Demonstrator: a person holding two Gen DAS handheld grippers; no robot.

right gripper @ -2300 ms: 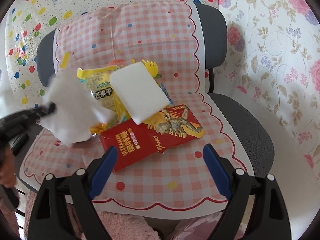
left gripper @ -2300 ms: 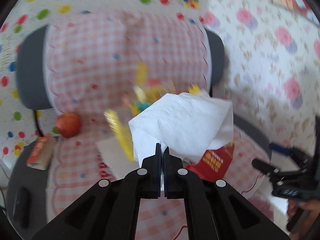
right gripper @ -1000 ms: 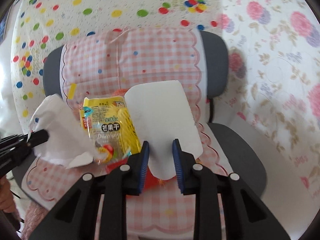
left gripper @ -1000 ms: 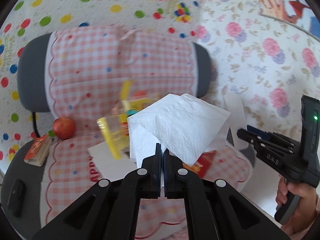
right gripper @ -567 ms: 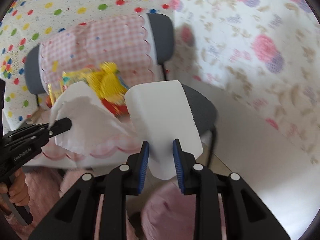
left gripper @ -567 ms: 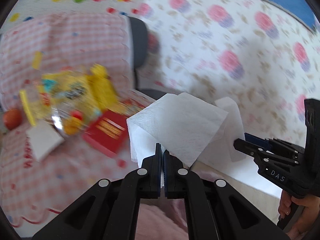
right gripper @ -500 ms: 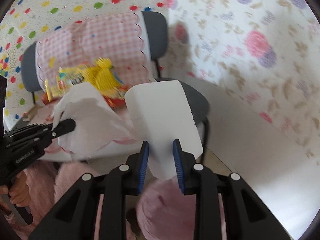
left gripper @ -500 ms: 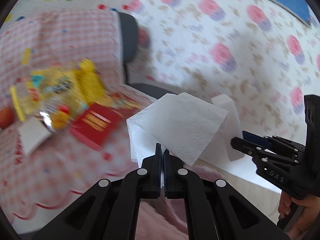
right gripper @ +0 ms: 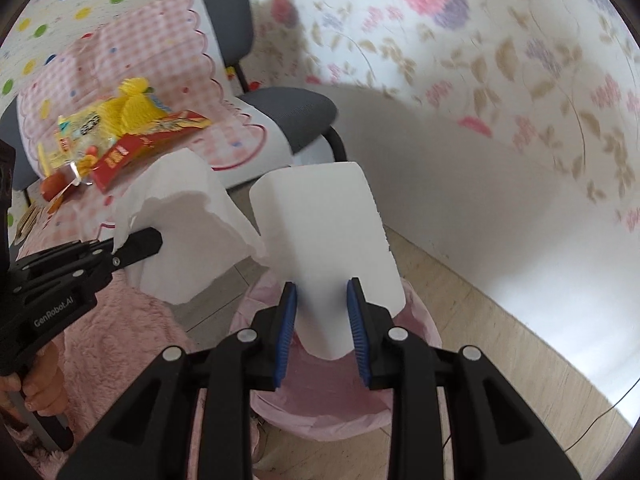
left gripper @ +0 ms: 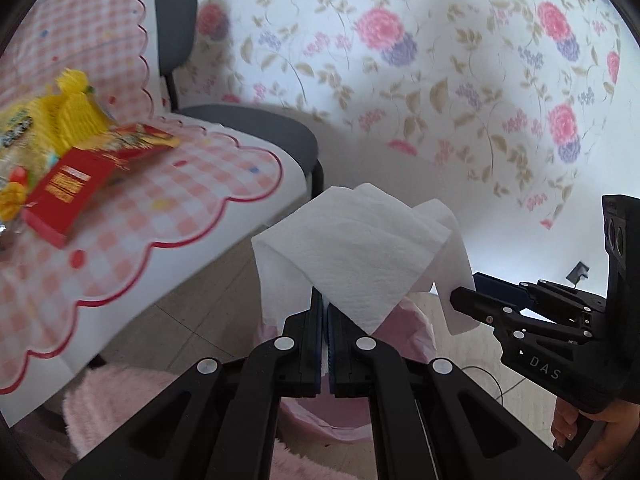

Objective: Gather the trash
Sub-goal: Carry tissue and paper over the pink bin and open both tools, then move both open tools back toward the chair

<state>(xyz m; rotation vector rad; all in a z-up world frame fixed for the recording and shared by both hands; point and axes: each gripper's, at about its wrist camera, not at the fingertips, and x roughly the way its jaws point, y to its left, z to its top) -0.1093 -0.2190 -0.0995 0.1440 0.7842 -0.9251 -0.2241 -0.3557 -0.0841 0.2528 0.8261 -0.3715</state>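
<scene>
The left gripper [left gripper: 325, 300] has its jaws clenched on a white tissue [left gripper: 352, 248]. The right gripper [right gripper: 321, 308] grasps a white foam block [right gripper: 324, 240]. Both hang over what looks like a pink-lined bin [right gripper: 420, 332] beside a chair [right gripper: 296, 112].

To my left stands a grey chair [left gripper: 256, 128] draped with a pink checked cloth [left gripper: 132, 216] edged in red scallops. The far wall carries floral wallpaper [left gripper: 460, 80] in pink and purple blooms, and further left there is a sheet of coloured polka dots [right gripper: 80, 4]. Near me, on the beige tiled floor [right gripper: 500, 344], lies a fluffy pink rug [left gripper: 120, 396].
</scene>
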